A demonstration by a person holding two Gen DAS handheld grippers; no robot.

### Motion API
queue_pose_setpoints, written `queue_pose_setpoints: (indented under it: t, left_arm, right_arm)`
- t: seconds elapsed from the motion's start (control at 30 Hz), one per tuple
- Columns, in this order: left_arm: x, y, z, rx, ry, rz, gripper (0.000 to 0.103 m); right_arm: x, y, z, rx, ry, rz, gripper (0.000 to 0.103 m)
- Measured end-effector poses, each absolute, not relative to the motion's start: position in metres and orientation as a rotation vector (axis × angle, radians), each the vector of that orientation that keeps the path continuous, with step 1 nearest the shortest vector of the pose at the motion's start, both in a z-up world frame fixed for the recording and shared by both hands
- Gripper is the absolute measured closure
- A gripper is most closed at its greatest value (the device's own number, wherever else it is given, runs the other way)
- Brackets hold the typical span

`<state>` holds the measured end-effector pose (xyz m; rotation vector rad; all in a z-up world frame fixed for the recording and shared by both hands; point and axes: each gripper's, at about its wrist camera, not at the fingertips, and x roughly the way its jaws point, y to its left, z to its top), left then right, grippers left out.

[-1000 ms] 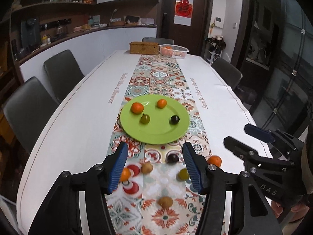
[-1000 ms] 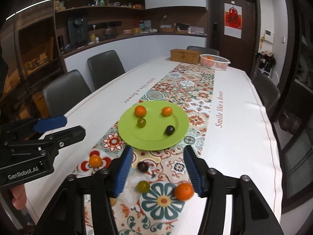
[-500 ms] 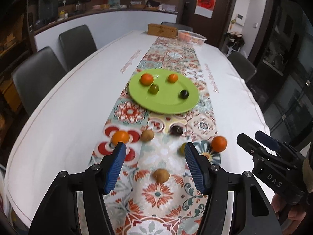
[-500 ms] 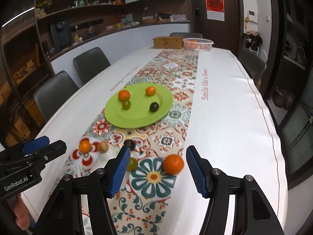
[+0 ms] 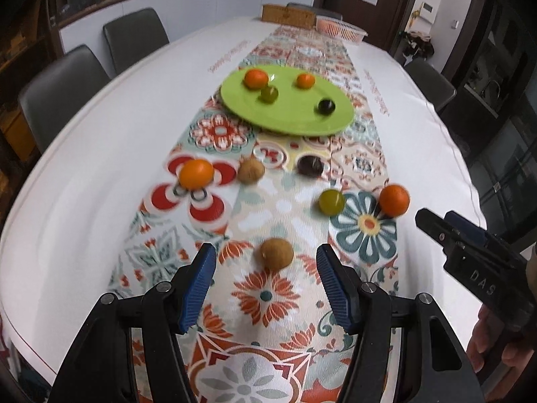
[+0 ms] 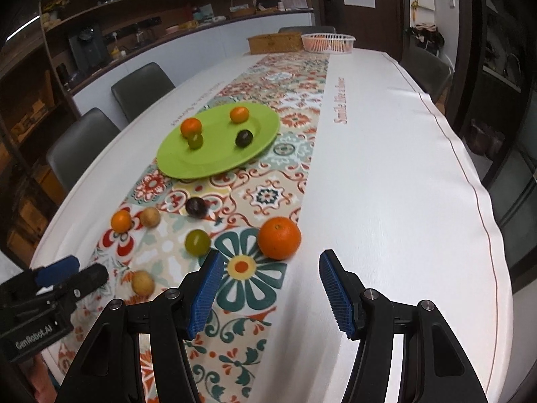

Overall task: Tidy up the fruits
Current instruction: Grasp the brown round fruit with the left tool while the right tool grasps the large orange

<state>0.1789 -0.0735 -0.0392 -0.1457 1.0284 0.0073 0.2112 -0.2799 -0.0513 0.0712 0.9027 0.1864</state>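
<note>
My left gripper (image 5: 266,270) hangs with jaws partly open and empty, just short of a round brown fruit (image 5: 276,253) on the patterned table (image 5: 100,174) runner. My right gripper (image 6: 270,283) is likewise half-open, empty, near the large orange (image 6: 279,237). Both fruits lie nearer me than the round lime-green plate (image 6: 201,164), which holds four small fruits.

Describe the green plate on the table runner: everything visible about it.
The green plate is round, shallow, lime green and glossy, looking like plastic or glazed ceramic. It lies flat on the patterned runner, mid-table. On it sit four small fruits, apart from the rim: two orange, one green, one dark. The green one sits right by an orange one. Neither gripper touches the plate; six more fruits lie on the runner nearer the cameras.
</note>
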Motion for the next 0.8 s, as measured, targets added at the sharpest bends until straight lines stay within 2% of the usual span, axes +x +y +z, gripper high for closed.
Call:
queue_pose_setpoints:
  t: [0.4, 0.7, 0.8]
  left_arm:
    - [0.186, -0.079, -0.070, -0.136, 1.086, 0.025, 0.043]
    - [0.194, -0.083, -0.080, -0.125, 1.103, 0.010, 0.054]
    - [0.197, -0.085, -0.083, -0.123, 1.110, 0.001, 0.062]
  right_arm:
    - [0.225, -0.276, -0.076, 0.004, 0.953, 0.203, 0.043]
    - [0.241, -0.269, -0.086, -0.038, 0.973, 0.221, 0.043]
    - [0.247, -0.270, -0.089, -0.037, 0.978, 0.220, 0.043]
